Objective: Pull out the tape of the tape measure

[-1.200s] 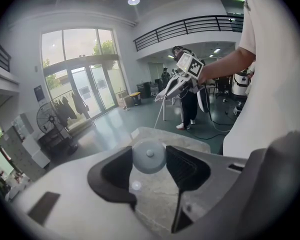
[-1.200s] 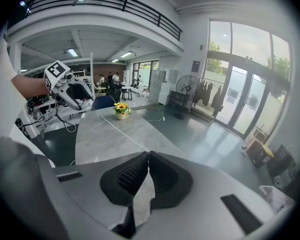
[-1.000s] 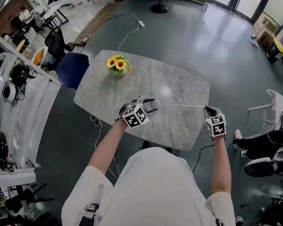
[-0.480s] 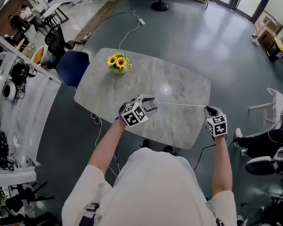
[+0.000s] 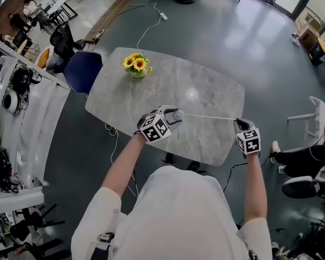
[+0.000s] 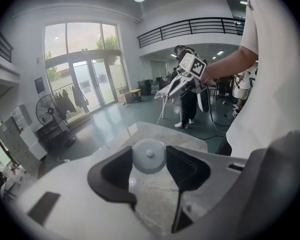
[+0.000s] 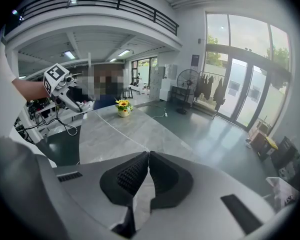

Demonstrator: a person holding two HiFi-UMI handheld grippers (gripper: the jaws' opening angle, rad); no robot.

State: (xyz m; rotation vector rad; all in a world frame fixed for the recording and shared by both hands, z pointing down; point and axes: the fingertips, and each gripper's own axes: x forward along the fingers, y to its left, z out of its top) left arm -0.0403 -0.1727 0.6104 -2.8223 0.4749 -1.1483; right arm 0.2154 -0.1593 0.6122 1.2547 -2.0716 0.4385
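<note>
My left gripper [image 5: 170, 118] is shut on a round pale tape measure case [image 6: 149, 155], which sits between the two dark pads above the table's near side. A thin white tape [image 5: 208, 116] runs taut from the case to my right gripper [image 5: 237, 123]. In the right gripper view the jaws [image 7: 148, 155] are pressed together on the tape's end. From there the tape [image 7: 117, 129] stretches over the table toward the left gripper [image 7: 85, 105]. The left gripper view shows the right gripper [image 6: 165, 91] held up at arm's length.
The grey marble table [image 5: 206, 85] carries a vase of sunflowers [image 5: 136, 65] at its far left. A blue chair [image 5: 82, 72] stands by the left corner and white racks [image 5: 21, 145] line the left. A seated person's legs [image 5: 303, 158] are at the right.
Both grippers keep about the same distance apart with the tape taut between them. They sit slightly higher in the head view, which has shifted a little.
</note>
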